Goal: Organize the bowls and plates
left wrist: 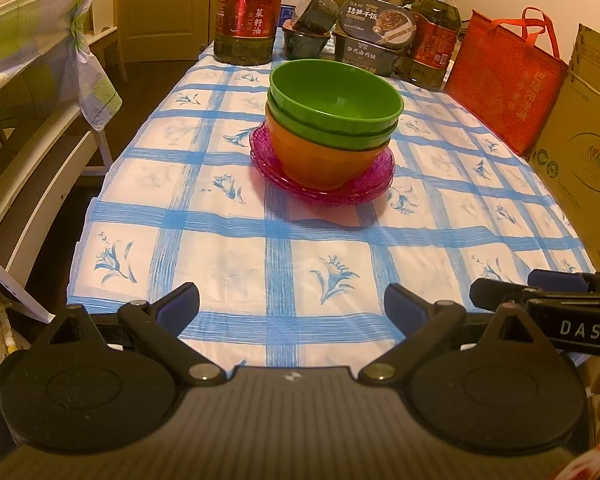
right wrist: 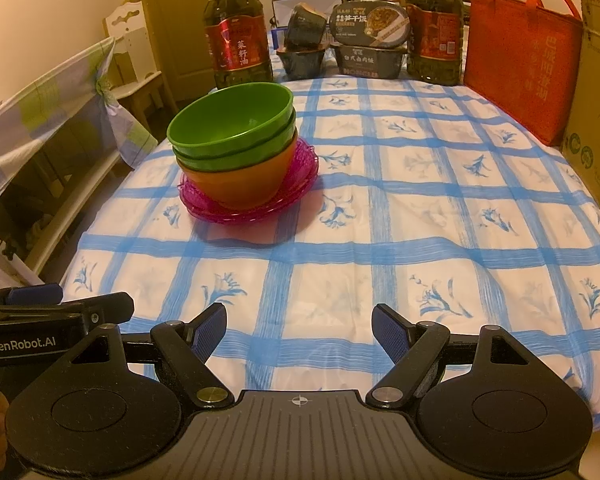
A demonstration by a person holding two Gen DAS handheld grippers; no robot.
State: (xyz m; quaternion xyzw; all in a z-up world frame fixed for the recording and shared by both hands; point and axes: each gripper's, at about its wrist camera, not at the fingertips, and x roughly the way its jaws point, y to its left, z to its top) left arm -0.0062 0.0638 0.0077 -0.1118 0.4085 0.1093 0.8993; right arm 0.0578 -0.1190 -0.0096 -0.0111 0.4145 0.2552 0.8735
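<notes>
- you are holding the left gripper (left wrist: 292, 306) low over the near edge of the table, its fingers standing wide apart with nothing between them.
- your right gripper (right wrist: 299, 330) is sitting just beside it over the same near edge, fingers also spread wide and gripping nothing.
- the stack is sitting toward the middle of the tablecloth (right wrist: 380, 248), well apart from both grippers: two green bowls (left wrist: 336, 100) are nesting inside an orange bowl (left wrist: 320, 160), and that is resting on a pile of pink plates (left wrist: 364, 190).
- the top green bowl is leaning a little off level in the one under it.
- a broad stretch of bare checked cloth is lying between your fingertips and the plates.
- in the right wrist view the stack is sitting near the table's left edge, and bare cloth is spreading wide to its right.
- the far edge is looking crowded: two oil bottles (right wrist: 238, 40), dark food containers (right wrist: 370, 46) between them, and a red bag (right wrist: 520, 64) toward the right corner.
- a cardboard box (left wrist: 580, 152) is standing along the right edge.
- a chair with a draped cloth (left wrist: 40, 52) is standing off the left edge.
</notes>
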